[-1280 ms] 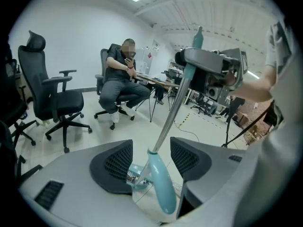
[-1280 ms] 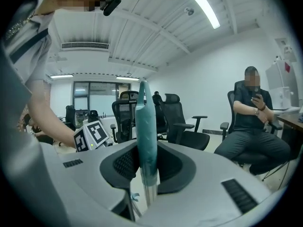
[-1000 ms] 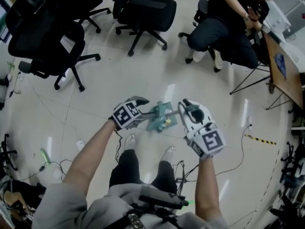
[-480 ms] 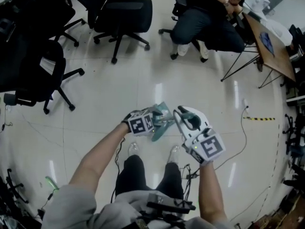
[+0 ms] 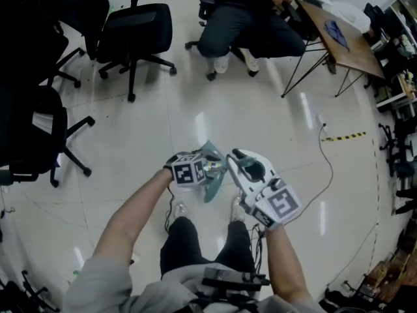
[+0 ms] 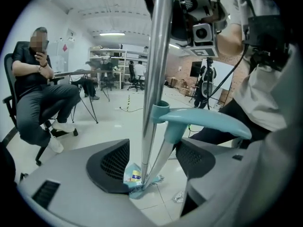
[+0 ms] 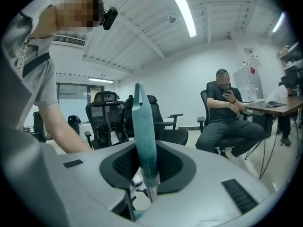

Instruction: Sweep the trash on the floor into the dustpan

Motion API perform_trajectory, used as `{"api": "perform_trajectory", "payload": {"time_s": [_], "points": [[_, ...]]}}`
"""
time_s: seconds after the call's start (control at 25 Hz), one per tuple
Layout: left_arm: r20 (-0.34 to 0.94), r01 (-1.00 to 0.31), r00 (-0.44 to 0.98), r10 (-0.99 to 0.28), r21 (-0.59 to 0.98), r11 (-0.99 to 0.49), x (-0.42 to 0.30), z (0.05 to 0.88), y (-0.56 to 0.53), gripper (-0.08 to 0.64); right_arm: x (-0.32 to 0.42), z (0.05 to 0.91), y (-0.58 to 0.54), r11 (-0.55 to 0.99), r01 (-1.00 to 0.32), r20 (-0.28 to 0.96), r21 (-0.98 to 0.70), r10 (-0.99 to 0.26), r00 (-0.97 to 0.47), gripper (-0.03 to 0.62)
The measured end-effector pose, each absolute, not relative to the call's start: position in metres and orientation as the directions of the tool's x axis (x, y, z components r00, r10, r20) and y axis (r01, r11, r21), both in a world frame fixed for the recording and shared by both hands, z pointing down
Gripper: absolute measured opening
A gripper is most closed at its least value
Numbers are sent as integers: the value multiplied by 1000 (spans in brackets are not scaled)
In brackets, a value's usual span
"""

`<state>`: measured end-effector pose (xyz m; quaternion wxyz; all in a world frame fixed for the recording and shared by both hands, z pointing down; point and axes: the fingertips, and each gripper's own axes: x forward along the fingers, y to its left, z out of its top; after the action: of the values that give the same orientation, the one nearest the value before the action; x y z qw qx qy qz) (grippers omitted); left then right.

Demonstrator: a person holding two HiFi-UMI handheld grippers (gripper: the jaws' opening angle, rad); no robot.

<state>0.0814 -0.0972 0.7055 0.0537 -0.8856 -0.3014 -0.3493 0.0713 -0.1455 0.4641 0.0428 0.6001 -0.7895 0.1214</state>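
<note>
A teal dustpan (image 5: 212, 175) on a silver pole (image 6: 154, 79) hangs between my two grippers in the head view. In the left gripper view it shows far below (image 6: 134, 182), with a yellow-labelled wrapper (image 6: 136, 176) in it. A teal broom handle (image 6: 208, 120) is clipped to the pole. My left gripper (image 6: 151, 167) (image 5: 208, 170) straddles pole and broom shaft; its jaws are opening and neither pad presses on them. My right gripper (image 7: 147, 169) (image 5: 236, 165) is shut on the pole's teal grip (image 7: 143, 131). A crumpled clear scrap (image 6: 178, 197) lies on the floor beside the dustpan.
A seated person (image 5: 247, 15) is at the far side, next to a folding table (image 5: 342, 34). Black office chairs (image 5: 133, 25) stand at the left and back. A cable (image 5: 326, 168) and a yellow-black tape strip (image 5: 342, 137) lie on the floor at the right. My shoes (image 5: 179, 208) are just below the dustpan.
My left gripper has rolled and come down close beside the right one, around the pole. The dustpan set has tipped more upright. The head view has swung left, so the seated person is now top centre.
</note>
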Motion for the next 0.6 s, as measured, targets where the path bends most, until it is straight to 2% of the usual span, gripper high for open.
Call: {"api": "perform_trajectory", "payload": {"time_s": [0.08,0.16,0.24,0.6], "points": [[646,608,557,521,110,-786,85,703,-94,303,75,466,-144,243,-958,223,-155,-936,-273,75],[640,635,544,543,110,-765,89,700,-90,244,78,465,-144,237,-957,224,-170,-936,-272,78],[629,638,546,553,116,-762,93,697,-88,241,81,464,-144,225,-955,215,-192,-940,-264,80],[600,538,568,564,248,-805,98,699,-101,204,84,463,-144,231,-955,189,-188,-945,-266,84]]}}
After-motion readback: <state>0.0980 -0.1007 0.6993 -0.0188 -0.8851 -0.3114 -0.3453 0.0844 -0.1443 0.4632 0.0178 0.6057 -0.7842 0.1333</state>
